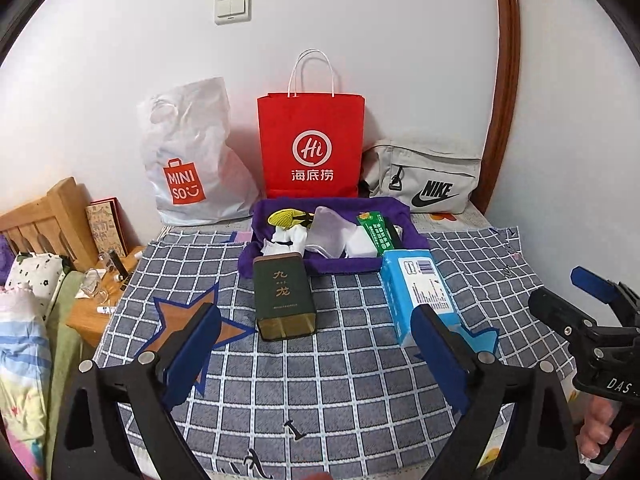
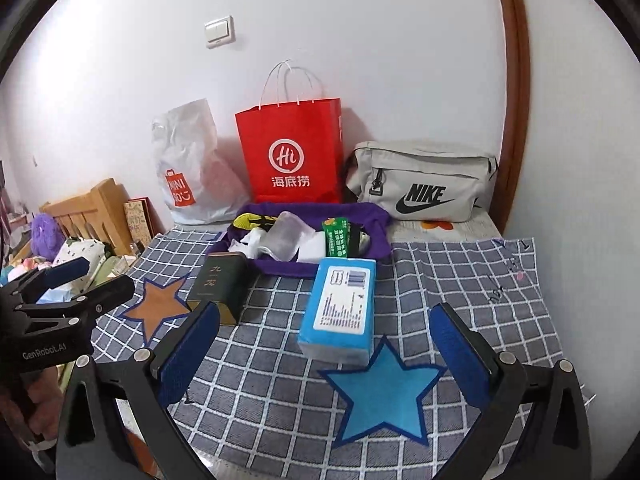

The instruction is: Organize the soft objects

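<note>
Left gripper (image 1: 316, 344) and right gripper (image 2: 326, 348) wide apart, both empty

Left gripper (image 1: 316, 344) wide apart, empty; dark tin (image 1: 285, 296), blue tissue pack (image 1: 418, 296) on checked cloth (image 1: 352, 380).

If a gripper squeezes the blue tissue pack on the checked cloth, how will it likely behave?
The blue tissue pack looks soft-wrapped, so it would probably dent and weigh little. Its plastic film may slip somewhat between the pads. Lying flat on the checked cloth, it seems unlikely to roll.
</note>
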